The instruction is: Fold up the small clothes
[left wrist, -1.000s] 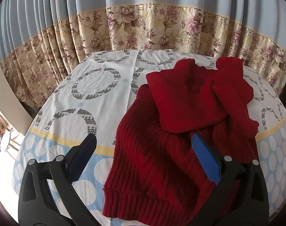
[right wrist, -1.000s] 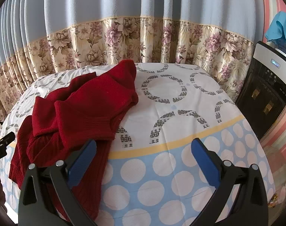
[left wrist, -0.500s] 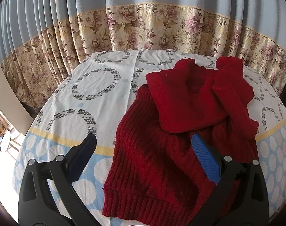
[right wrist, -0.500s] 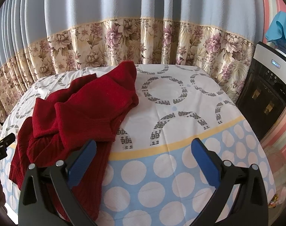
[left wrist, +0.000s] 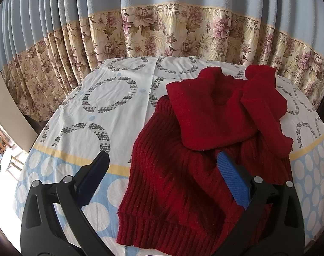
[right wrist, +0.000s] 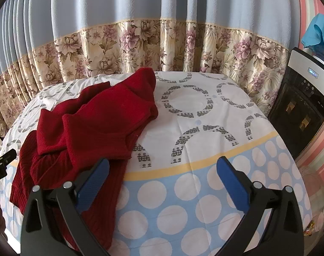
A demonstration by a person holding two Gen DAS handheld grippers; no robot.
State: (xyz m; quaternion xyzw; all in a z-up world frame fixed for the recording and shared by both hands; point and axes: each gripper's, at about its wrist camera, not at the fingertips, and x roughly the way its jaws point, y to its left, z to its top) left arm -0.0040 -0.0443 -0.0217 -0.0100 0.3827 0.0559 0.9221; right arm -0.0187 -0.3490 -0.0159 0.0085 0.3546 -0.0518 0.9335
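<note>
Both claws apart, empty: left gripper (left wrist: pixel 163 176) over red ribbed sweater (left wrist: pixel 183 170), right gripper (right wrist: pixel 163 176) lower centre. Risk: pinching both bunched layers, dragging tablecloth (right wrist: pixel 204 117).

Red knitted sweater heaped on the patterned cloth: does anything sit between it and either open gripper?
Nothing visible does. The red knitted sweater lies directly ahead of the left gripper, and the right gripper has only bare circle-patterned tablecloth beside the garment. Both grippers are open and empty.
</note>
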